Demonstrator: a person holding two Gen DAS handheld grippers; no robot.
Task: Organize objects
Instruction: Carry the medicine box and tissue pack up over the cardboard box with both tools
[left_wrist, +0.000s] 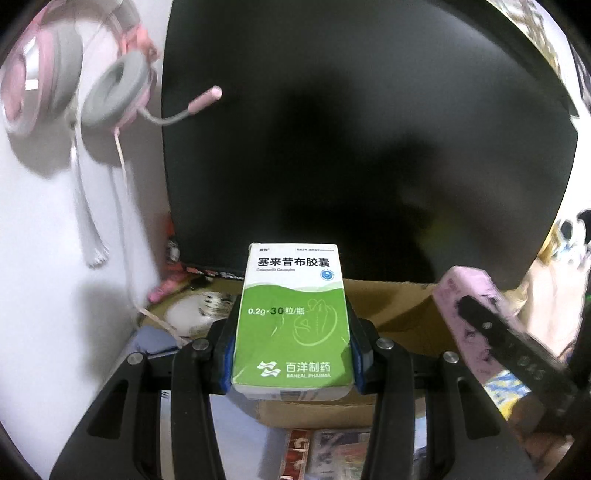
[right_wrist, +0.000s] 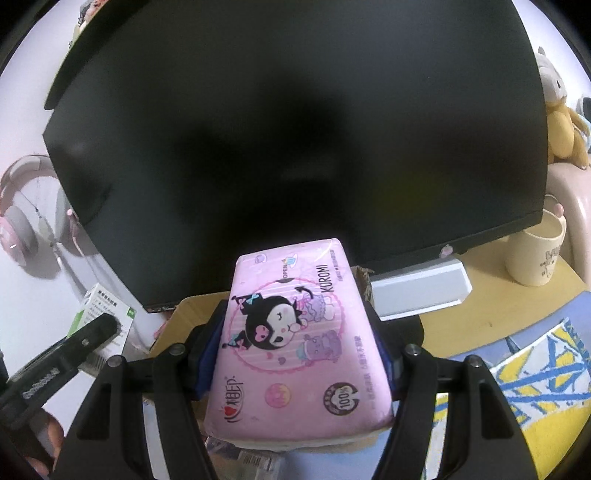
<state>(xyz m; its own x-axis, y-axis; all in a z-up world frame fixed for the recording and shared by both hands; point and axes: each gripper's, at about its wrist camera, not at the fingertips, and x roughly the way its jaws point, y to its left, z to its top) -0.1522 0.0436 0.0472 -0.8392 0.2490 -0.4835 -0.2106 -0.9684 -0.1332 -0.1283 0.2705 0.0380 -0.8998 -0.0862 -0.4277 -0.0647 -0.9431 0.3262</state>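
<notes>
The green-and-white medicine box (left_wrist: 293, 321) sits clamped in the left gripper (left_wrist: 293, 354) before the dark monitor (left_wrist: 369, 129). The right gripper (right_wrist: 299, 354) grips a pink tissue pack (right_wrist: 299, 339); only its view shows the cream cup (right_wrist: 535, 254), only the left's the whole pink headset (left_wrist: 74, 85).

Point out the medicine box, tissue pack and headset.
medicine box (left_wrist: 291, 321): left wrist view, green front face.
tissue pack (right_wrist: 299, 339): right wrist view, pink top face.
headset (left_wrist: 118, 88): left wrist view, grey ear pad.

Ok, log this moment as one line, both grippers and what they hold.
left gripper: shut on medicine box | right gripper: shut on tissue pack | both aloft before dark monitor, above cardboard box
</notes>
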